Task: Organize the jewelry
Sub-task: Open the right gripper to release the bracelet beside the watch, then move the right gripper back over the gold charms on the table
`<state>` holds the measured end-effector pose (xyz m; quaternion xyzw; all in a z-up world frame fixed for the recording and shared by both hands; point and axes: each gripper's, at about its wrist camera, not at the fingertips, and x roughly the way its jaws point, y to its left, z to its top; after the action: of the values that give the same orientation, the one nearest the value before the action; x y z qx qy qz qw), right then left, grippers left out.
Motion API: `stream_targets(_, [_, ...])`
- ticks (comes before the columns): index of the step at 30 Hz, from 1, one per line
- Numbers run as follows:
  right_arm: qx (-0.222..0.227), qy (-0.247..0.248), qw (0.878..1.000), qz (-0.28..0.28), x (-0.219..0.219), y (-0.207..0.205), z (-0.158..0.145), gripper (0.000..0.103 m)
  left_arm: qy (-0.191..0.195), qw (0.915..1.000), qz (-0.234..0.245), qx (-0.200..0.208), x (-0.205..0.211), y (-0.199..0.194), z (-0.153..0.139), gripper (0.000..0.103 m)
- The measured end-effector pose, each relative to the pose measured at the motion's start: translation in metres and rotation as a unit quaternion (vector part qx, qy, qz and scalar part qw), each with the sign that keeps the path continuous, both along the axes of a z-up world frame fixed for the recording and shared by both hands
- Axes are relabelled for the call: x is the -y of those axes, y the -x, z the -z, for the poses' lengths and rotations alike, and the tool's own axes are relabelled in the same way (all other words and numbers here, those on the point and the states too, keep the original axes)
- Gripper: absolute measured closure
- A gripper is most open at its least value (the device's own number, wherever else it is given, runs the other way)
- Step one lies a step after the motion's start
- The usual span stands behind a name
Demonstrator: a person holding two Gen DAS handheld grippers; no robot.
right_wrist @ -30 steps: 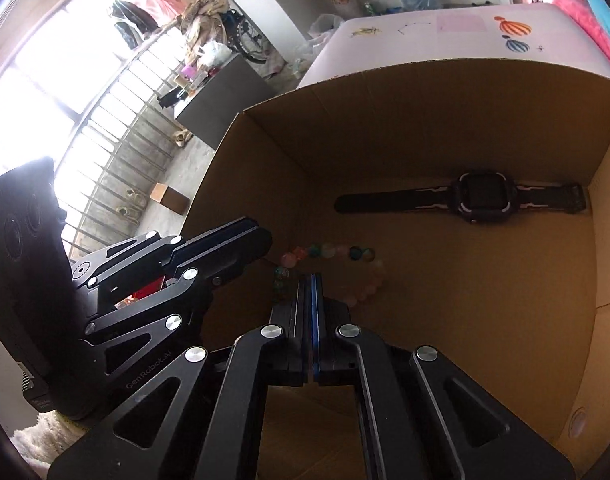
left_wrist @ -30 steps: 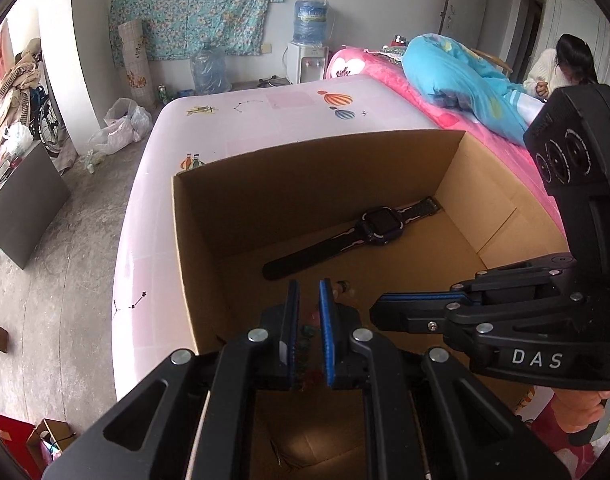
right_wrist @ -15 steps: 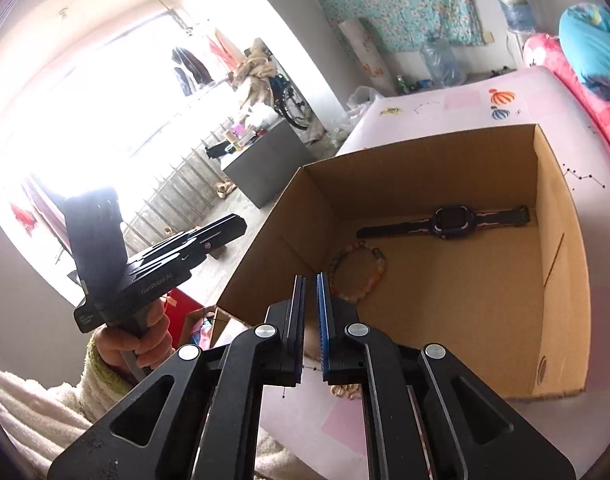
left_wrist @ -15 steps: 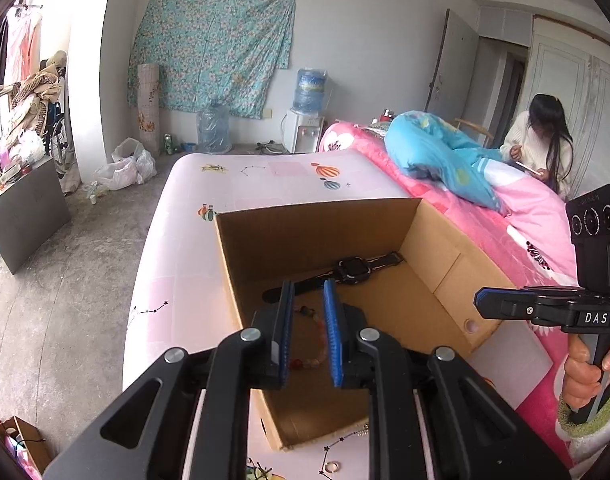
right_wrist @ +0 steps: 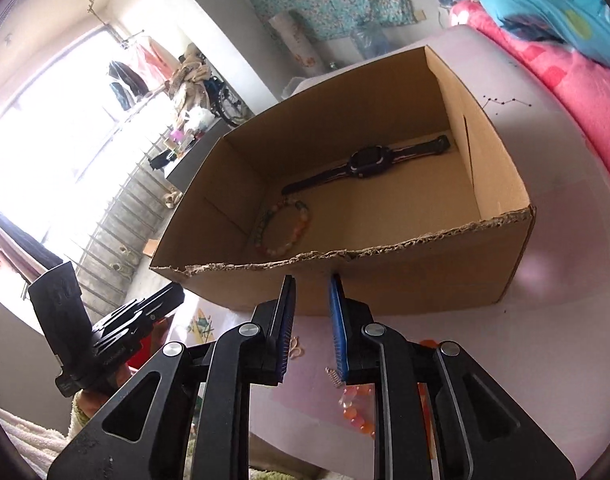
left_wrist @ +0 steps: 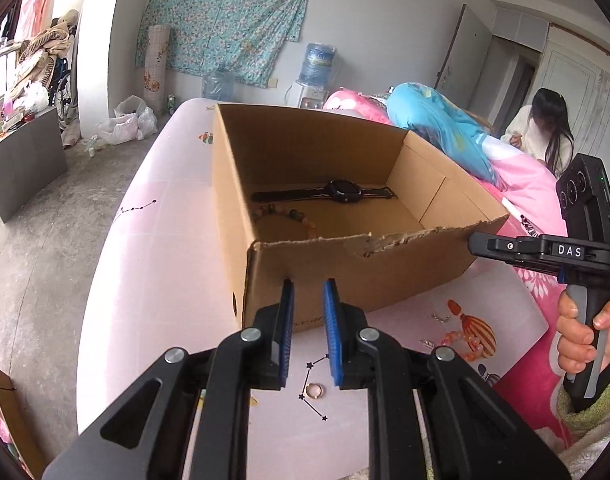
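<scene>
Left wrist view: white "DAS" lettering on right hand-held gripper (left_wrist: pixel 481 245), both hand-held grippers narrowly parted, empty

Both wrist views near, angled down past near torn rim into cardboard box (left_wrist: pixel 345 256) (right_wrist: pixel 385 276); left view from left, right view from right.

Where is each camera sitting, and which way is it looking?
Left wrist view: sits on the left gripper, looking down along its fingers at the cardboard box and a ring; the hand holding the right gripper shows too.
Right wrist view: sits on the right gripper, looking down into the box; the left gripper shows at the left edge.
Both views share the box with the watch and bead bracelet inside.
</scene>
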<state>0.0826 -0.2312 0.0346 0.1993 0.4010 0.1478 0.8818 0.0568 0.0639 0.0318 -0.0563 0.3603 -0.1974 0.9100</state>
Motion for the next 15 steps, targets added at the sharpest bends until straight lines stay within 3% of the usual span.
stream_targets(2, [0.001,0.014,1.000,0.011,0.002,0.002,-0.004,0.083,0.016,0.9998,-0.010,-0.002,-0.005,-0.003,0.000,0.089])
stream_targets(4, [0.011,0.053,0.998,0.021,0.003,0.011,-0.008,0.071,0.019,0.9998,-0.012,-0.003,-0.007,0.000,0.002,0.089])
stream_targets(6, [0.021,0.118,0.992,0.038,0.002,0.024,-0.010,0.046,0.014,0.9999,-0.006,-0.006,-0.006,0.005,0.004,0.089])
stream_targets(9, [0.006,0.217,0.974,0.059,0.000,0.041,0.001,0.022,0.021,0.9995,0.000,-0.024,-0.005,0.014,0.015,0.089])
stream_targets(12, [-0.007,0.282,0.956,0.076,0.002,0.058,0.012,0.010,0.022,0.9989,0.010,-0.041,0.000,0.026,0.026,0.089])
stream_targets(15, [0.007,0.329,0.940,0.092,0.002,0.068,0.009,0.008,0.014,0.9983,0.019,-0.053,0.008,0.037,0.034,0.089])
